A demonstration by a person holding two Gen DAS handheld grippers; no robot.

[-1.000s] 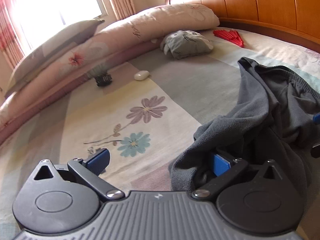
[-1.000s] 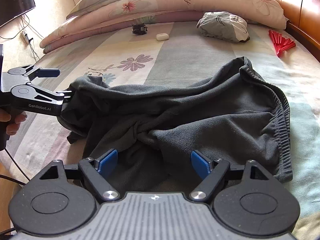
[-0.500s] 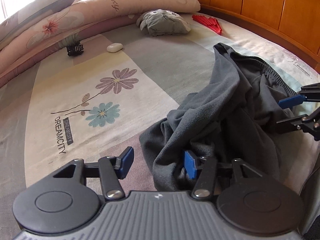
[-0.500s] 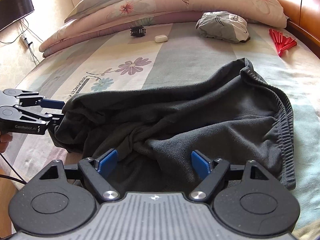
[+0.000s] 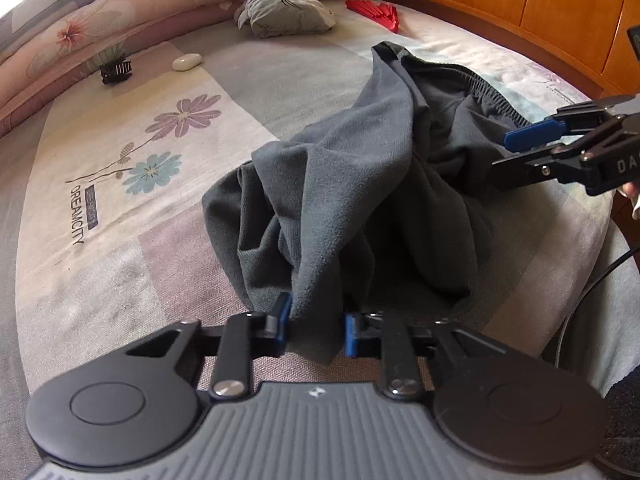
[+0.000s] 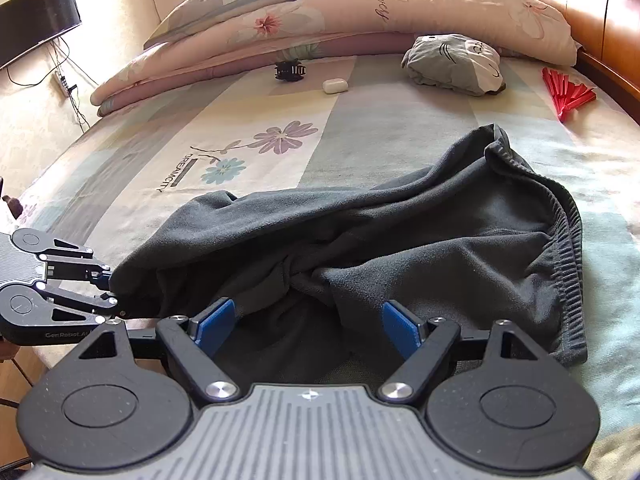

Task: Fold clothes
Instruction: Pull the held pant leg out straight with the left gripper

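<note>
Left wrist view: the left claw (image 5: 315, 330) is clenched on a bunched end of the dark grey garment (image 5: 360, 200), with cloth squeezed between its blue pads (image 5: 283, 316). The garment lies crumpled on the bed (image 5: 120, 240), stretching ahead and to the right of this claw. Far right, the right claw (image 5: 516, 156) hovers over the garment's elastic waistband (image 5: 492, 96). Far ahead lie a black hair clip (image 5: 116, 71), a white case (image 5: 187, 61), a grey cushion (image 5: 286, 14) and a red fan (image 5: 374, 11).

Right wrist view: the right claw (image 6: 308, 326) is released, jaws spread wide just above the garment (image 6: 400, 240), gripping nothing. To its left, the left claw (image 6: 114, 294) pinches the garment's end at the bed's (image 6: 240, 120) edge.
</note>
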